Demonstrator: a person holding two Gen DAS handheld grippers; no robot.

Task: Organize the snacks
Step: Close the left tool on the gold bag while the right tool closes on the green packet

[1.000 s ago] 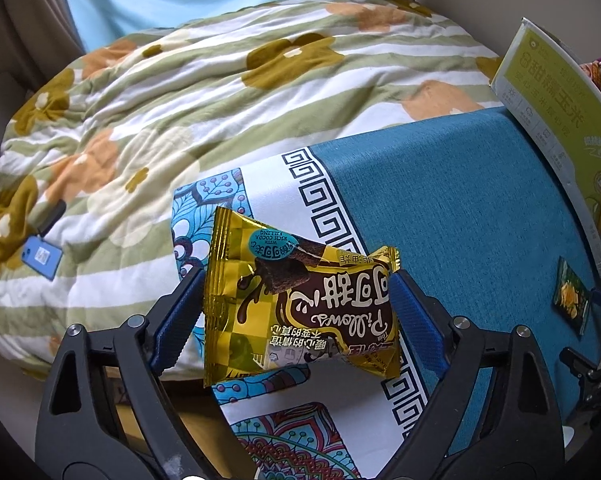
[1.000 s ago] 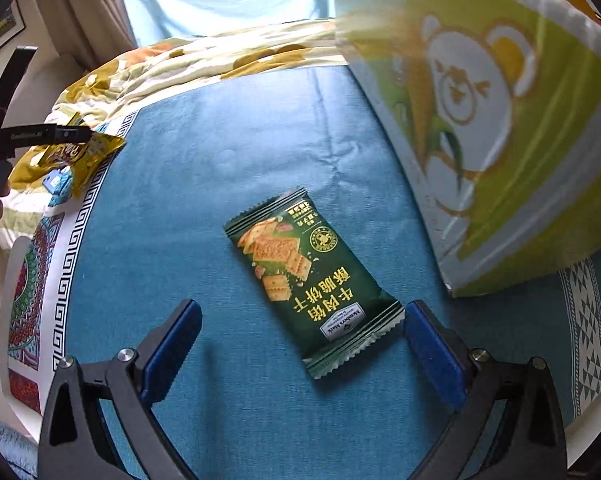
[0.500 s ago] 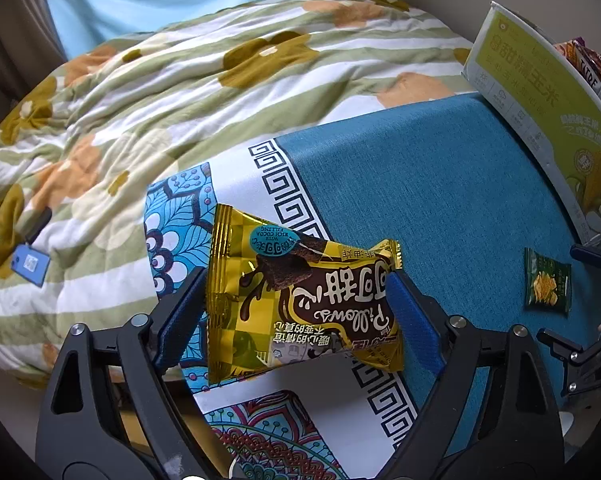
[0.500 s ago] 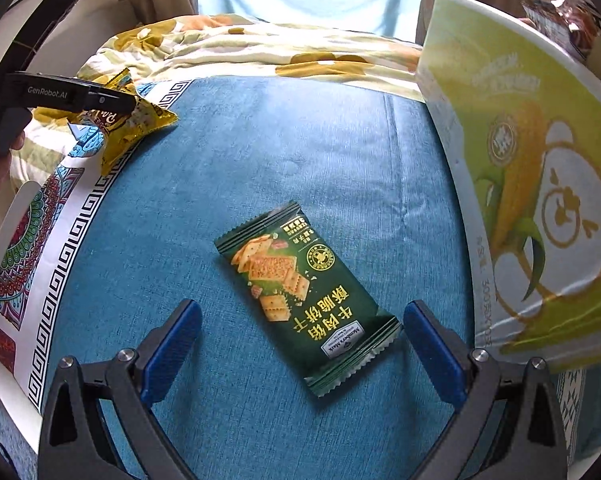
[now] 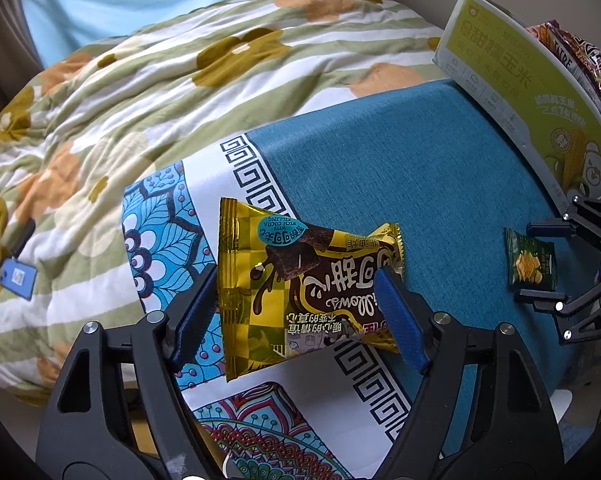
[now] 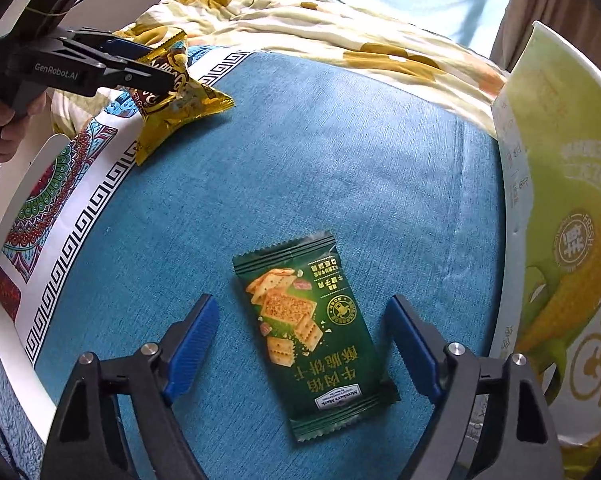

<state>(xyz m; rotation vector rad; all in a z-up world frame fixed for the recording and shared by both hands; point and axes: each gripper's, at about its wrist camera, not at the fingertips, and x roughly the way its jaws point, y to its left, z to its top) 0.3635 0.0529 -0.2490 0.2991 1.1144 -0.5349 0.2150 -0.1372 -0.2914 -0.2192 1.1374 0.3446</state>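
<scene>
Gripping gold snack bag – left gripper; right gripper wide, straddling green cracker packet.

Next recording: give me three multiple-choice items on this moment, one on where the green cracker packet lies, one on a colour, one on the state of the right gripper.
1. Where does the green cracker packet lie?
A. Flat on the blue cloth, between the fingers of the right gripper
B. On the floral quilt
C. Inside the green-and-white box

2. What colour is the packet held by the left gripper?
A. Red and white
B. Gold and brown
C. Plain blue

3. What is the state of the right gripper?
A. Shut on the cracker packet
B. Open, with a finger on either side of the packet
C. Out of view

Answers: 1 A, the right wrist view shows it flat on the cloth; 2 B, the gold packet has a brown chocolate print; 3 B, cloth shows between each blue pad and the packet.
</scene>
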